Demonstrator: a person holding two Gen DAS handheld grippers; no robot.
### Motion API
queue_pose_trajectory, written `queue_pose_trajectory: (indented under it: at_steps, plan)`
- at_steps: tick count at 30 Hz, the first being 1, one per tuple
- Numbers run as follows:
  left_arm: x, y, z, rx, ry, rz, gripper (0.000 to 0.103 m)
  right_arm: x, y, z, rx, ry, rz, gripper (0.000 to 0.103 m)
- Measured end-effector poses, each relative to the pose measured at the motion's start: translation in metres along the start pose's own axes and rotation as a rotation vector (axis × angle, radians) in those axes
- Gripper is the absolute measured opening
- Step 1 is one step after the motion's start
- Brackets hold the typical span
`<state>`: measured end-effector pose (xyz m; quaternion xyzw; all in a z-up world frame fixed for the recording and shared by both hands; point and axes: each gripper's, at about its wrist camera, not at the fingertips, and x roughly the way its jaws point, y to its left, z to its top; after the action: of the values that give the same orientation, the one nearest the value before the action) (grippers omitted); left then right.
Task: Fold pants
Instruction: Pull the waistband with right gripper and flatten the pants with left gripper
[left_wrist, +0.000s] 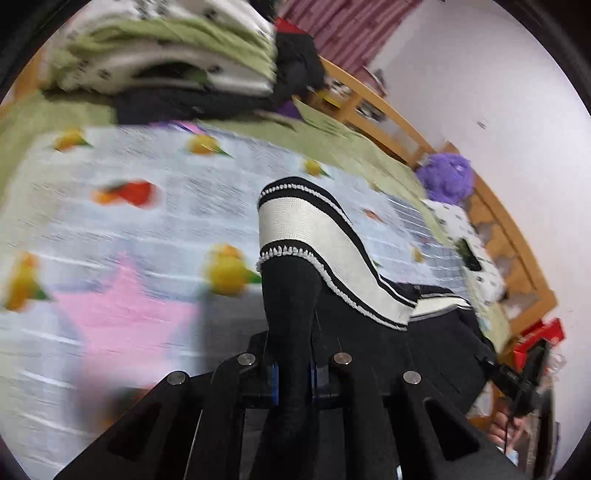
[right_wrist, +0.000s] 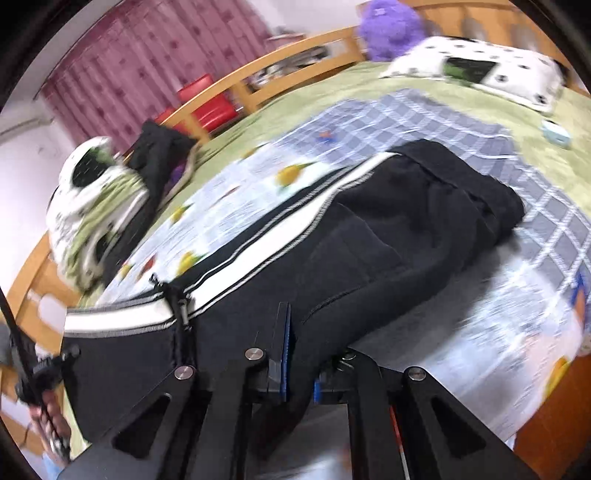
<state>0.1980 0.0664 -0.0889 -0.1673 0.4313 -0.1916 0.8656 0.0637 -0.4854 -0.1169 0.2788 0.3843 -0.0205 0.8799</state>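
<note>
The scene was a bedroom with a wooden-framed bed under a green cover, a fruit-printed sheet spread across its middle, and a pink curtain behind. On that sheet lay the black pants with a white side stripe, their bulk resting on the bed toward a checked blue blanket, while one end was lifted off the surface. The left gripper pointed downward at a slant, its jaws clamped on a bunched fold of the black fabric, with the striped band rising and draping away in front of it. The right gripper was tilted down likewise, jaws pressed together on black cloth near the pants' edge. In the right wrist view the person's left hand showed at the lower left, wrapped around its gripper's handle. Beyond the pants, a folded stack of green and white bedding sat at the far end, a purple plush toy stood by the frame, and a spotted pillow lay beside it.
</note>
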Motion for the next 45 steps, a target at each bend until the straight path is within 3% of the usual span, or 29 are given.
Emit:
queue_pose_trajectory:
  at_steps: [2, 5, 8, 9, 11, 12, 13, 14, 15, 16, 18, 21, 25, 26, 27, 28, 30, 32, 34, 38, 39, 41, 42, 43, 45]
  plan:
    - [-0.019, 0.020, 0.005, 0.016, -0.015, 0.085, 0.010, 0.012, 0.029, -0.016, -0.037, 0.046, 0.074, 0.009]
    - [-0.039, 0.048, 0.005, 0.021, -0.034, 0.187, 0.011, 0.038, 0.069, -0.047, -0.115, 0.098, 0.117, 0.009]
    - [-0.044, 0.070, -0.006, 0.021, -0.028, 0.267, 0.014, 0.068, 0.087, -0.071, -0.157, 0.153, 0.062, 0.009]
    - [-0.044, 0.076, -0.012, 0.019, -0.023, 0.301, 0.018, 0.082, 0.086, -0.079, -0.156, 0.186, -0.014, 0.011]
    - [-0.043, 0.077, -0.021, 0.014, -0.035, 0.361, 0.026, 0.086, 0.082, -0.087, -0.174, 0.166, -0.047, 0.016]
    - [-0.045, 0.077, -0.025, 0.019, -0.042, 0.383, 0.038, 0.081, 0.081, -0.088, -0.190, 0.161, -0.059, 0.025]
    - [-0.048, 0.078, -0.031, 0.030, -0.046, 0.392, 0.050, 0.076, 0.079, -0.088, -0.208, 0.166, -0.077, 0.033]
    - [-0.051, 0.078, -0.036, 0.035, -0.053, 0.387, 0.054, 0.069, 0.076, -0.086, -0.217, 0.160, -0.081, 0.043]
    - [-0.056, 0.079, -0.041, 0.030, -0.061, 0.374, 0.058, 0.058, 0.069, -0.083, -0.208, 0.134, -0.063, 0.043]
    - [-0.062, 0.080, -0.049, 0.019, -0.063, 0.357, 0.060, 0.048, 0.062, -0.079, -0.190, 0.109, -0.047, 0.044]
    - [-0.070, 0.084, -0.060, -0.009, -0.062, 0.342, 0.062, 0.035, 0.045, -0.064, -0.134, 0.071, -0.037, 0.055]
    - [-0.086, 0.092, -0.084, -0.085, -0.070, 0.319, 0.066, 0.037, 0.014, -0.040, -0.004, 0.042, -0.053, 0.064]
    - [-0.101, 0.107, -0.117, -0.203, -0.067, 0.267, 0.067, 0.082, -0.014, -0.019, 0.162, 0.114, -0.026, 0.063]
    - [-0.103, 0.112, -0.125, -0.239, -0.069, 0.246, 0.067, 0.085, -0.011, -0.017, 0.147, 0.104, -0.033, 0.048]
    - [-0.103, 0.116, -0.133, -0.268, -0.065, 0.226, 0.069, 0.087, -0.005, -0.011, 0.110, 0.106, -0.057, 0.020]
    - [-0.100, 0.120, -0.140, -0.293, -0.051, 0.215, 0.069, 0.084, 0.000, -0.006, 0.074, 0.084, -0.070, 0.017]
    - [-0.093, 0.127, -0.151, -0.329, -0.026, 0.223, 0.069, 0.076, -0.006, 0.003, 0.123, 0.015, 0.002, 0.015]
    - [-0.091, 0.130, -0.159, -0.347, -0.070, 0.213, 0.071, 0.086, -0.012, 0.003, 0.145, 0.071, -0.023, 0.017]
    - [-0.088, 0.127, -0.159, -0.356, -0.098, 0.204, 0.080, 0.094, -0.011, -0.005, 0.103, 0.122, -0.052, 0.027]
    - [-0.076, 0.120, -0.151, -0.366, -0.087, 0.215, 0.077, 0.066, 0.005, -0.026, -0.071, 0.084, -0.115, 0.034]
    - [-0.074, 0.119, -0.149, -0.380, -0.088, 0.200, 0.070, 0.058, 0.008, -0.030, -0.098, 0.077, -0.124, 0.040]
    - [-0.074, 0.113, -0.145, -0.395, -0.099, 0.252, 0.048, 0.043, 0.014, -0.039, -0.156, 0.079, -0.128, 0.042]
    - [-0.076, 0.109, -0.144, -0.388, -0.113, 0.281, 0.030, 0.037, 0.018, -0.043, -0.188, 0.077, -0.132, 0.042]
    - [-0.082, 0.102, -0.142, -0.370, -0.142, 0.305, 0.020, 0.031, 0.023, -0.046, -0.212, 0.074, -0.138, 0.042]
    - [-0.094, 0.082, -0.136, -0.333, -0.210, 0.326, 0.018, 0.018, 0.028, -0.052, -0.257, 0.065, -0.147, 0.042]
